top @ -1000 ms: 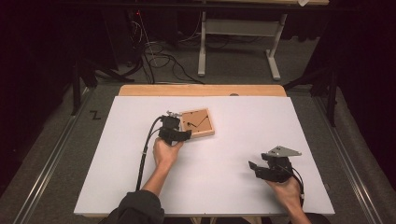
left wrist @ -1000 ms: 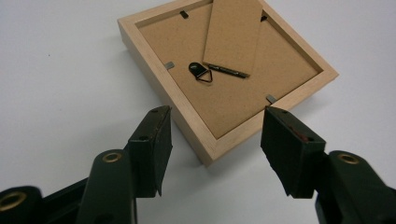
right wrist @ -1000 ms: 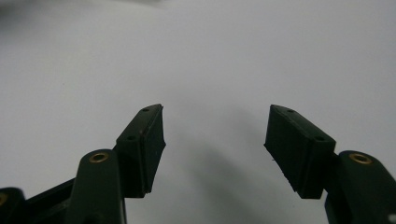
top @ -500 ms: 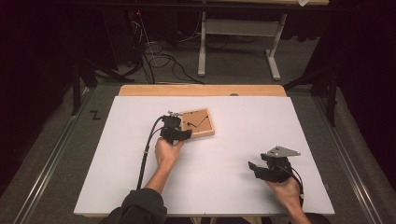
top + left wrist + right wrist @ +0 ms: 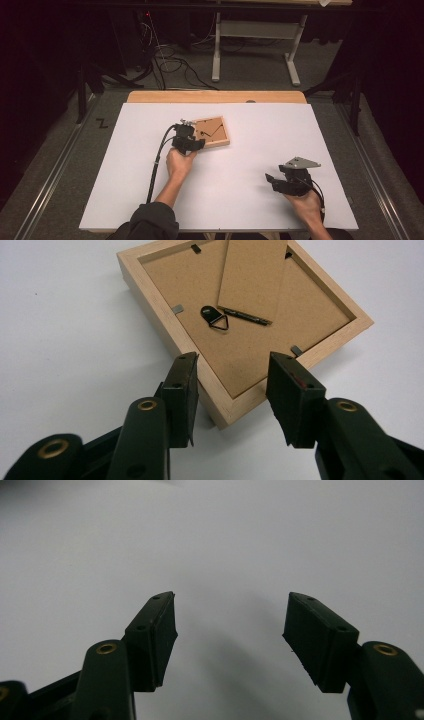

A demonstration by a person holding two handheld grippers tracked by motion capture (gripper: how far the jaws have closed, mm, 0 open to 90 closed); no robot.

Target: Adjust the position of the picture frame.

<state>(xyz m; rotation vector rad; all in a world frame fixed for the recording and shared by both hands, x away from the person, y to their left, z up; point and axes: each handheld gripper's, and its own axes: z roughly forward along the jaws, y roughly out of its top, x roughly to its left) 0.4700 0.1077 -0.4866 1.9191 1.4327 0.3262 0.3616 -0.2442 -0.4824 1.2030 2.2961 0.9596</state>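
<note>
A small light-wood picture frame (image 5: 214, 131) lies face down on the white table (image 5: 260, 135), left of the middle. Its brown backing board (image 5: 250, 335), easel flap and black hanging ring (image 5: 215, 320) face up. My left gripper (image 5: 196, 144) reaches in from the frame's near left corner. Its jaws have just been closing and straddle that corner (image 5: 227, 412), with the pads (image 5: 187, 385) close against the two wooden sides; firm contact is unclear. My right gripper (image 5: 272, 181) rests low at the near right, open over bare table (image 5: 230, 625).
A wooden strip (image 5: 215, 96) edges the table's far side. Beyond it, on the grey floor, stand a white desk base (image 5: 255, 47) and loose cables (image 5: 170, 60). The left gripper's black cable (image 5: 155, 165) trails along the forearm.
None visible in the high view; both hands and the frame stay where they were.
</note>
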